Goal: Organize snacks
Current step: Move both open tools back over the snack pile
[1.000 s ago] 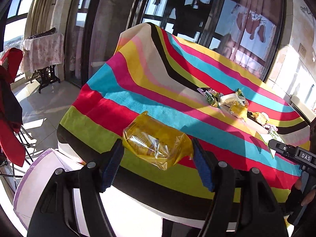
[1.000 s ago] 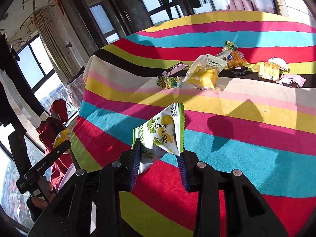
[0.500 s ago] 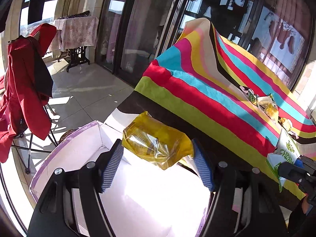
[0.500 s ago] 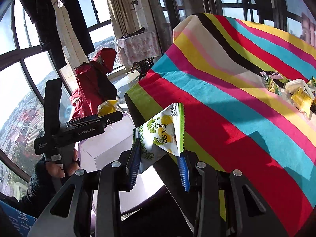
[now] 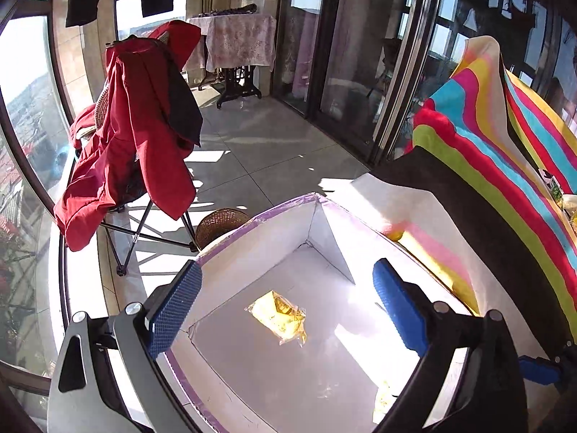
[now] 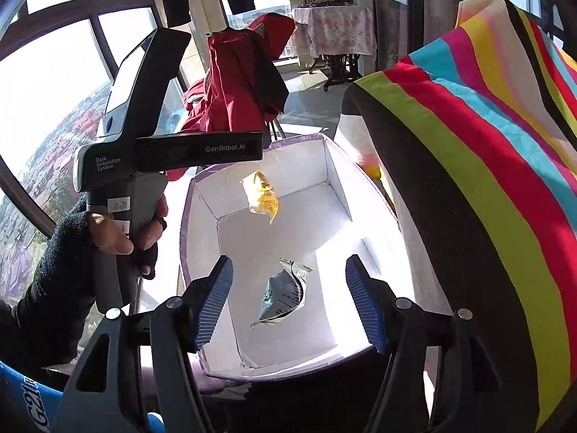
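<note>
A white box with a purple rim (image 5: 252, 220) (image 6: 295, 139) stands on the floor beside the striped table. My left gripper (image 5: 286, 270) hangs over it, its jaws opening wide, with nothing between the pads. A yellow clear packet (image 5: 279, 317) (image 6: 261, 198) is loose inside the box below them. My right gripper (image 6: 290, 263) is also above the box with its jaws opening. The green-and-white packet (image 6: 283, 294) has left its pads and is loose in the box, crumpled. A gloved hand (image 6: 108, 238) holds the left device at the box's left side.
The table under a striped cloth (image 5: 487, 198) (image 6: 487, 144) rises right of the box, with more snacks at its far edge (image 5: 557, 191). A red jacket on a folding chair (image 5: 137, 126) and a wicker basket (image 5: 220, 222) stand left, beyond the box.
Both grippers swung left from the table to above the box and opened. The yellow packet and the green-and-white packet left the pads and dropped into the box.
</note>
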`<state>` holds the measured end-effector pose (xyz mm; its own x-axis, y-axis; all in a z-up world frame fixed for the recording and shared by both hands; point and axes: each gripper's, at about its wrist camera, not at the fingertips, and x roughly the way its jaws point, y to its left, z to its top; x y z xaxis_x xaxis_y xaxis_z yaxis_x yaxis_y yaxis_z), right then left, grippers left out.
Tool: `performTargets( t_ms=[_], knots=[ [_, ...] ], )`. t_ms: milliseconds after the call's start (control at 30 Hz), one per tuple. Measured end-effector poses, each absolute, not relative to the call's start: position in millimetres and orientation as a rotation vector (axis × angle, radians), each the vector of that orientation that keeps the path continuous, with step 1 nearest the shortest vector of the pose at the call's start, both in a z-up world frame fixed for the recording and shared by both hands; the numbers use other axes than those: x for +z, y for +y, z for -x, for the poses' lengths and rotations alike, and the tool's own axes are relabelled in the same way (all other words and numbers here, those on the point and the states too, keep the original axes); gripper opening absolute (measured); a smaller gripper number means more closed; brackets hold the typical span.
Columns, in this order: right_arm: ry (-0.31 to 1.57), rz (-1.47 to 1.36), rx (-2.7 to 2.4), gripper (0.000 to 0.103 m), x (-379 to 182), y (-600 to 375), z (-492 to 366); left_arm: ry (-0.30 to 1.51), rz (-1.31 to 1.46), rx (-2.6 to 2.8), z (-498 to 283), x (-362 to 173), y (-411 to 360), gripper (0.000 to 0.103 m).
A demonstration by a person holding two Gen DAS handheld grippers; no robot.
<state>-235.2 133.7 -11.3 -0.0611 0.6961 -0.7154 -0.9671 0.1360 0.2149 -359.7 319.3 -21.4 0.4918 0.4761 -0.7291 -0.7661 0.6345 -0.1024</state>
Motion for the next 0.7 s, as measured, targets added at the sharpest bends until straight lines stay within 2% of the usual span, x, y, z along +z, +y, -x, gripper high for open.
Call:
performTargets(
  t_ms=[100,233,400,500,600,700],
  knots=[
    [0.841,0.322,1.375,0.070,-5,115,213,0.676,0.441,0.773,353,-9,313,0.101],
    [0.831,0.212,1.313,0.070,5,81,187,0.701,0.430,0.685,318,-4,293,0.101],
    [0.719,0.110,1.206,0.071,32,26,158,0.717,0.344,0.504,271,10,246,0.101],
    [0.653,0.031,1.129,0.076,49,-9,142,0.716,0.251,0.378,239,25,206,0.101],
    [0.600,-0.027,1.038,0.087,57,-47,125,0.702,0.201,0.242,205,40,171,0.101],
    [0.600,-0.057,0.907,0.087,51,-82,100,0.729,0.169,0.154,163,45,138,0.101]
  ],
)
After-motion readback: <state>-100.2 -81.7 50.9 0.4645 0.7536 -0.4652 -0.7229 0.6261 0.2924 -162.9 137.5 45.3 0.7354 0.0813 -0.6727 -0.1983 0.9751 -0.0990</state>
